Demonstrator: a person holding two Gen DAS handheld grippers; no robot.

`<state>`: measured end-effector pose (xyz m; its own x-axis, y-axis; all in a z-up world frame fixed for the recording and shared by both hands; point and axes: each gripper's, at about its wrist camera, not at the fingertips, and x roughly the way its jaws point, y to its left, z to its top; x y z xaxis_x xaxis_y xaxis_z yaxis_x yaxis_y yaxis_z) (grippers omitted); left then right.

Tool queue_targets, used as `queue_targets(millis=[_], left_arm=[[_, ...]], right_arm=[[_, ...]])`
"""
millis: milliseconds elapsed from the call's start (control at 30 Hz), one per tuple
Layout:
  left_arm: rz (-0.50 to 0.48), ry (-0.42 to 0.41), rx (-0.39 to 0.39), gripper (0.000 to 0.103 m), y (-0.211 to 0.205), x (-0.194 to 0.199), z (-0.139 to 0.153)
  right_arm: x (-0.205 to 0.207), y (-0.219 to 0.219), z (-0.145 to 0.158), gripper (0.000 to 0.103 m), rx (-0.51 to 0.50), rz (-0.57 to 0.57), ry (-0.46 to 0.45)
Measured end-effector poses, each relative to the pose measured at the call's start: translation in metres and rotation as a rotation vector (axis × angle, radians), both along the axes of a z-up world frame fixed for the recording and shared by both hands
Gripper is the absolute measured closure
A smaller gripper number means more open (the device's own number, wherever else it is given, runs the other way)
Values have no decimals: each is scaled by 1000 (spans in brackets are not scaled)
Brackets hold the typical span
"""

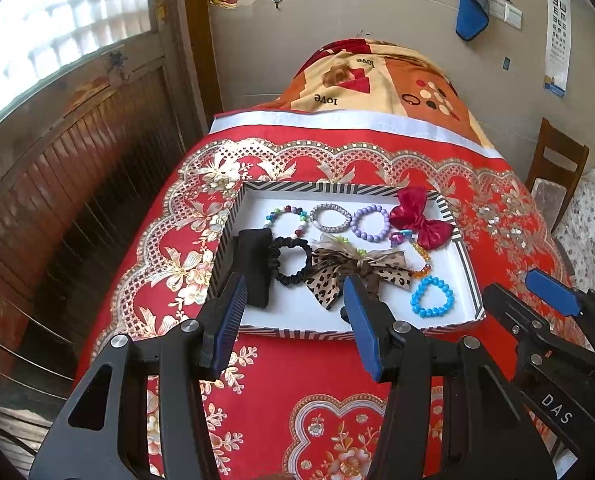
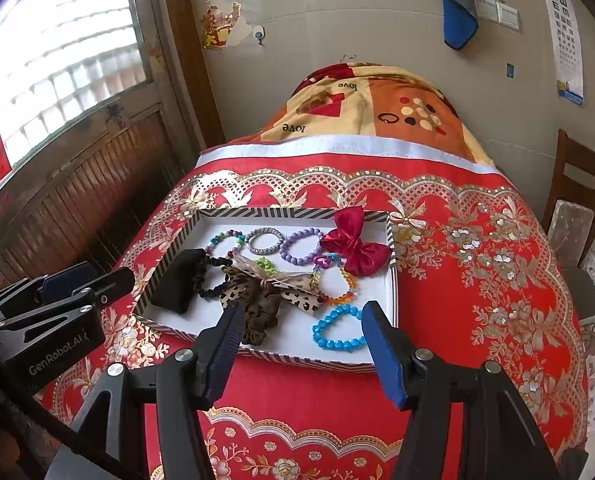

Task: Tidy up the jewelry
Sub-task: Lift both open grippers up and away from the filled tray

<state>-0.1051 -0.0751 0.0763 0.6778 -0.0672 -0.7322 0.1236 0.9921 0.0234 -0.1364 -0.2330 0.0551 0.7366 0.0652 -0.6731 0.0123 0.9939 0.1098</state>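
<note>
All the jewelry lies inside the striped tray (image 1: 459, 240), which sits on the red floral cloth over the surface (image 1: 289, 420); along the far row are a multicoloured bead bracelet (image 1: 285, 222), a silver band (image 1: 330, 219), a lilac bead bracelet (image 1: 370, 223) and a red satin bow (image 1: 417, 216); nearer are a black case (image 1: 253, 268), a black scrunchie (image 1: 293, 262), a leopard-print bow (image 1: 357, 270) lying over a brown scrunchie (image 2: 259, 312), an orange-and-clear bead string (image 1: 423, 258) and a blue bead bracelet (image 1: 432, 296); the left tool (image 1: 293, 312) hangs over the tray's near edge with its fingers spread wide and nothing between them, and the right tool (image 2: 301, 334) likewise stands wide apart and empty just before the near rim; everything here looks light; the bead bracelets are probably hard, smooth and apt to roll or slip from the pads, and likely strung on elastic, so a pinch across one side of the loop, over two or three beads, should hold better than squeezing the whole ring; the bows and scrunchies are soft and will crush harmlessly, best taken at the knot or a bunched fold; the case seems stiff and wants a grip across its narrow sides; whether this layout is sorted already or awaiting sorting cannot be told
</note>
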Motion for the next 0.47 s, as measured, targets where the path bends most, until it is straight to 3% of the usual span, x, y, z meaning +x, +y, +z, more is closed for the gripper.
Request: queue_targets(millis=[467], left_arm=[[-14, -10, 7, 53, -1, 5, -7]], right_arm=[[6, -9, -8, 44, 12, 0, 17]])
